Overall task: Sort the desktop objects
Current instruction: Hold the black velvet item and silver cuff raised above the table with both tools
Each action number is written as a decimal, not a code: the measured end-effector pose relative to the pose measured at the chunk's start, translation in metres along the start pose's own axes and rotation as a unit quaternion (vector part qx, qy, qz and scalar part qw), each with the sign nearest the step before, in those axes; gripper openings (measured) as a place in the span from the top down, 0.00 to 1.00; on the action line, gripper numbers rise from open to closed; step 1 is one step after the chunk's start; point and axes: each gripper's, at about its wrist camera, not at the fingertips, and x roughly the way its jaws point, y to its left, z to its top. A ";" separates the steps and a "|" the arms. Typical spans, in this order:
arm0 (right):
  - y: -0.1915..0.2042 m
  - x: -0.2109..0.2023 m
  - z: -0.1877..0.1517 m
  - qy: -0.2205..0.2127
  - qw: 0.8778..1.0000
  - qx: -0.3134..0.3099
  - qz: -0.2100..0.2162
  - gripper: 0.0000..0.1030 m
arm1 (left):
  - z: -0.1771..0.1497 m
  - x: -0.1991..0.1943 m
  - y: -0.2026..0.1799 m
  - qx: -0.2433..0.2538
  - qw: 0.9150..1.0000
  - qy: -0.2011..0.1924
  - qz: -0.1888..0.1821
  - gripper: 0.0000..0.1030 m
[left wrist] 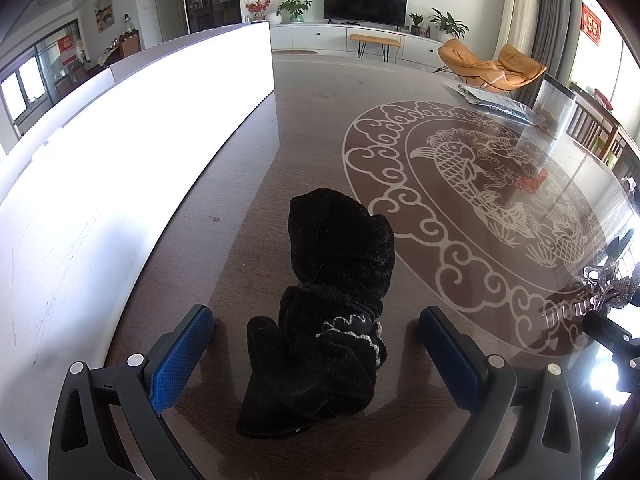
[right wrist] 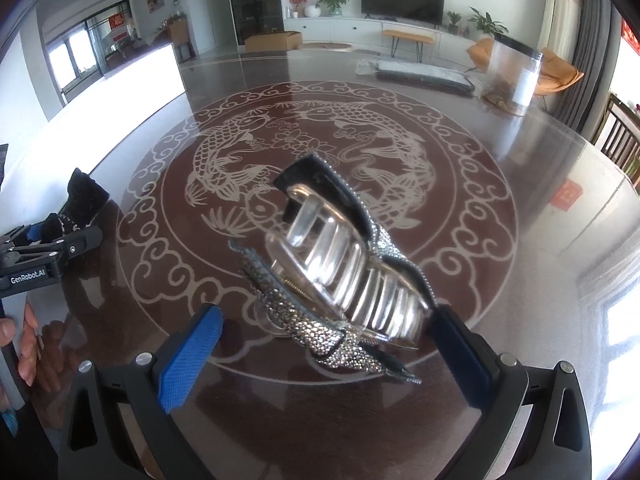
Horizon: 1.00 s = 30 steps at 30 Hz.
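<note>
Clearly both tools stand spread wide and grasp nothing: the left gripper (left wrist: 316, 354) brackets a soft, limp black scrunchie (left wrist: 320, 320) on the table (left wrist: 240, 200), best pinched mid-bunch, while the right gripper (right wrist: 320, 344) flanks a stiff, seemingly fragile rhinestone hair claw (right wrist: 340, 272).

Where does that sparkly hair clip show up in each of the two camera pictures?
Left wrist view: the hair clip sits at the far right edge, only partly seen, beside the black fabric scrunchie at centre.
Right wrist view: the hair clip fills the centre, between the open fingers of the right gripper.
Shared landmark: the carp medallion on the table, and the television behind.
</note>
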 end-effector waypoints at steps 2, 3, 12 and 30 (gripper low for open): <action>0.006 -0.001 0.002 0.006 1.000 -0.002 0.015 0.00 | 0.000 0.000 0.000 0.000 1.000 0.000 0.000 0.00; 0.011 -0.003 0.004 0.007 1.000 -0.004 0.020 0.00 | 0.000 0.000 0.000 0.000 1.000 0.000 0.000 0.00; 0.019 -0.023 0.036 0.009 0.987 0.071 0.143 0.00 | -0.002 -0.002 0.001 -0.002 1.000 -0.001 0.000 0.00; 0.034 -0.043 0.033 -0.018 0.990 -0.064 0.122 0.00 | -0.004 -0.003 0.002 -0.004 1.000 -0.001 0.000 0.00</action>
